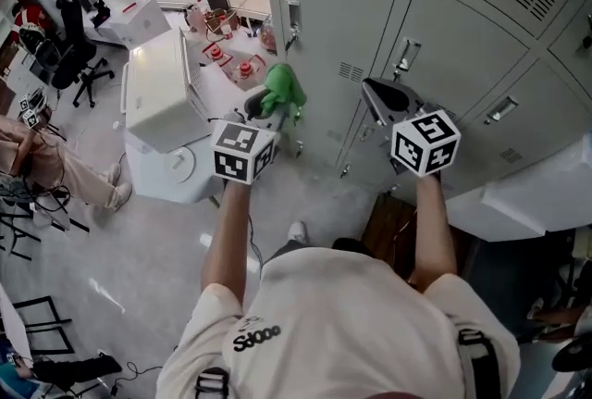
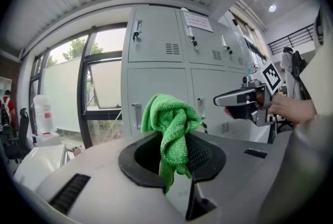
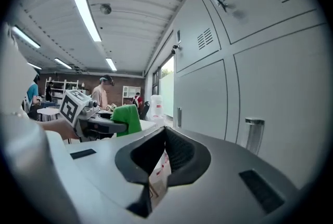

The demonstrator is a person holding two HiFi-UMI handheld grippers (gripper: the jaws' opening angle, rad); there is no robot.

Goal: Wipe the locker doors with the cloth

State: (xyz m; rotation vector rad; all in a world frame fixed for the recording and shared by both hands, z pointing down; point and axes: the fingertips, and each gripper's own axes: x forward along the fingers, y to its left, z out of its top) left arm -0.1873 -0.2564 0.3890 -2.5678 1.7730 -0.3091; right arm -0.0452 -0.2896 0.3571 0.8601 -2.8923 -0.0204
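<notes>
Where the jaws of the left gripper (image 2: 174, 158) clench, they pinch a bunched green cloth (image 2: 169, 123). Its loose folds rise above the jaw tips, and one end hangs down between them. Held this way, the cloth is in the air in front of the grey locker doors (image 2: 156, 82) and does not touch them. It lines up with a lower door beside that door's handle (image 2: 137, 115). The right gripper (image 3: 164, 133) has its jaws pressed together with nothing between them, and it points along the doors further right. Seen from the head view, the two grippers are held side by side and apart. A white cabinet (image 1: 159, 92) stands on the floor (image 1: 139, 268) left of the lockers.
</notes>
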